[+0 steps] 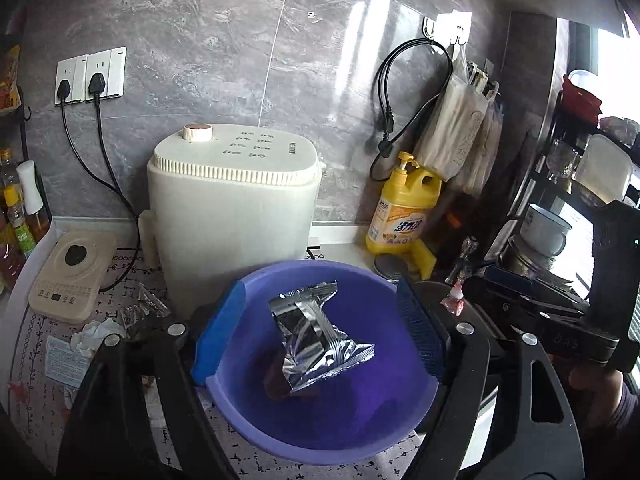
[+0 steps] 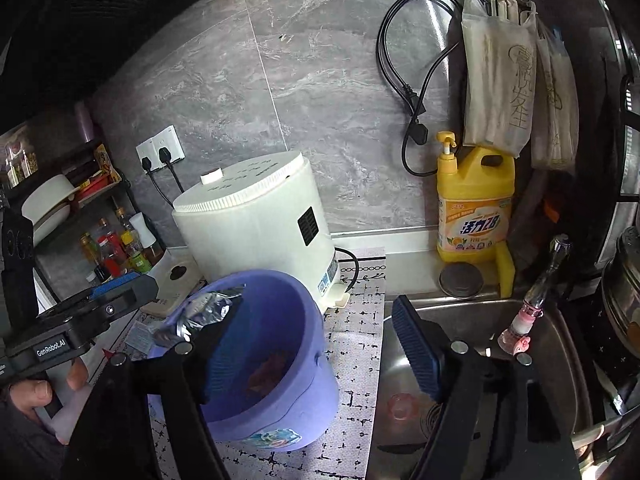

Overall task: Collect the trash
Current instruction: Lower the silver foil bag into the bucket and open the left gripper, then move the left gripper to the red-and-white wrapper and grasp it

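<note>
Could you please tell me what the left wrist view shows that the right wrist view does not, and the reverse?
Only the left wrist view shows the crumpled white tissue and clear plastic wrapper lying on the patterned mat.

Only the right wrist view shows the steel sink basin and its pink drain stopper.

Both show the purple plastic bucket holding the silver foil wrapper, the cream appliance and the yellow detergent bottle.

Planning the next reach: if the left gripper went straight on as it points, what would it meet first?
Probably the silver wrapper over the purple bucket, between the open fingers; depth is unclear.
</note>
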